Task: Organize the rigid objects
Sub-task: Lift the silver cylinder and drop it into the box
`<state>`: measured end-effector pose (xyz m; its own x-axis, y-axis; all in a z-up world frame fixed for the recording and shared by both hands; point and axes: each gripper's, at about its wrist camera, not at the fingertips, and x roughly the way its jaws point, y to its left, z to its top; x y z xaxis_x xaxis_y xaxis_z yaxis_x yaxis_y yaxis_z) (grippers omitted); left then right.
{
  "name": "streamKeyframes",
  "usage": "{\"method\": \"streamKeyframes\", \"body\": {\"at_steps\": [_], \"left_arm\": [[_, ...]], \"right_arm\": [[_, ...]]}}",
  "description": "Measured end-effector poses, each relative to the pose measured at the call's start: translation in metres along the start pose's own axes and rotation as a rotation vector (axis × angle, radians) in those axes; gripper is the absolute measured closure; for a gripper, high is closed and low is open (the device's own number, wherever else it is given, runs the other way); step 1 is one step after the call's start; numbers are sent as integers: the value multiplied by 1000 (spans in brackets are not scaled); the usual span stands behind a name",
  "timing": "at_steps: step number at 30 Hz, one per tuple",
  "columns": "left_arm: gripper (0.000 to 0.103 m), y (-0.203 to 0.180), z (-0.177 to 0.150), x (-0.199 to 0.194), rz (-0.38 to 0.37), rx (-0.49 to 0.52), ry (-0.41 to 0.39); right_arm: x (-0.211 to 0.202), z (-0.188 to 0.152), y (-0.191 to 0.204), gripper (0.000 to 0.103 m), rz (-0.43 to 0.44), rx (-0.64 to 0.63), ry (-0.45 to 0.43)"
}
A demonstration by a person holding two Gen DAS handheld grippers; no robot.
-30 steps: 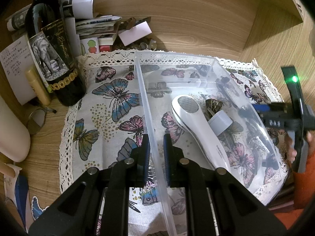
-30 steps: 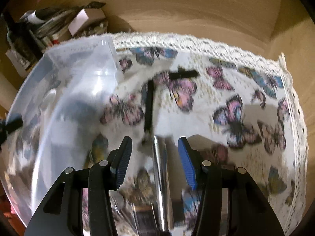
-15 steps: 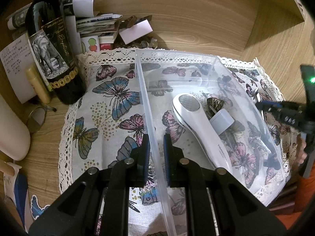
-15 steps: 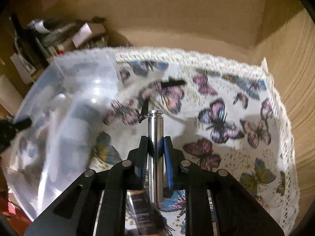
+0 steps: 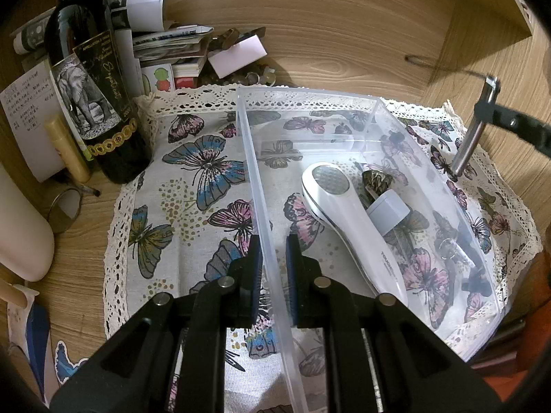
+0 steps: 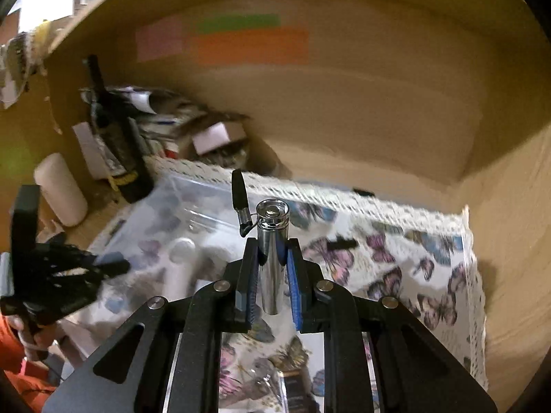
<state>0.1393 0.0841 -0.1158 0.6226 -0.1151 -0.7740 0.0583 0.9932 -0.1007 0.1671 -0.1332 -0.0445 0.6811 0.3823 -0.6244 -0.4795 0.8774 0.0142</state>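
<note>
A clear plastic bin [image 5: 344, 144] sits on a butterfly cloth [image 5: 193, 186]. Inside lie a white handheld device [image 5: 344, 213], a small grey-capped bottle [image 5: 389, 211] and small dark items. My left gripper [image 5: 273, 265] is shut on the bin's near left wall. My right gripper [image 6: 272, 258] is shut on a shiny metal cylinder [image 6: 272, 251] with a black strap [image 6: 239, 196], held upright in the air. In the left wrist view the cylinder [image 5: 471, 134] hangs just past the bin's far right edge. The bin also shows blurred in the right wrist view [image 6: 179, 227].
A dark wine bottle [image 5: 93, 79], stacked papers and boxes [image 5: 172, 48] and a white cylinder [image 5: 20, 227] crowd the left back corner. Wooden walls [image 5: 344, 34] close the back and right. A small black piece [image 6: 341, 242] lies on the cloth.
My right gripper closed on the metal cylinder and lifted it off the cloth, tilting it upright. The left gripper stayed clamped on the bin wall.
</note>
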Motion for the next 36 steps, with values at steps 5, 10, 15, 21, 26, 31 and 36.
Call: {"method": "streamKeyframes", "body": {"at_steps": [5,10,15,21,26,31,36], "left_arm": [[91,0,0,0,0,1,-1],[91,0,0,0,-1,1,-1],[91,-1,1,-2,-2,3,-6],[91,-1,1,-3,-4,1,-9],[91,-1,1,-3,-5,1,-10],[91,-1,1,-4,-6,-2,-10],[91,-2,1,-4,-6,-2,-9]], "right_arm": [[-4,6,19,88,68,-41,-12],[4,0,36,88,130,-75,29],[0,-4,42,88,158,-83,41],[7,-12,51,88,169,-100,80],[26,-20,56,88,177,-109,145],[43,-18,61,88,168,-112,173],[45,-11,61,78,151,-117,165]]}}
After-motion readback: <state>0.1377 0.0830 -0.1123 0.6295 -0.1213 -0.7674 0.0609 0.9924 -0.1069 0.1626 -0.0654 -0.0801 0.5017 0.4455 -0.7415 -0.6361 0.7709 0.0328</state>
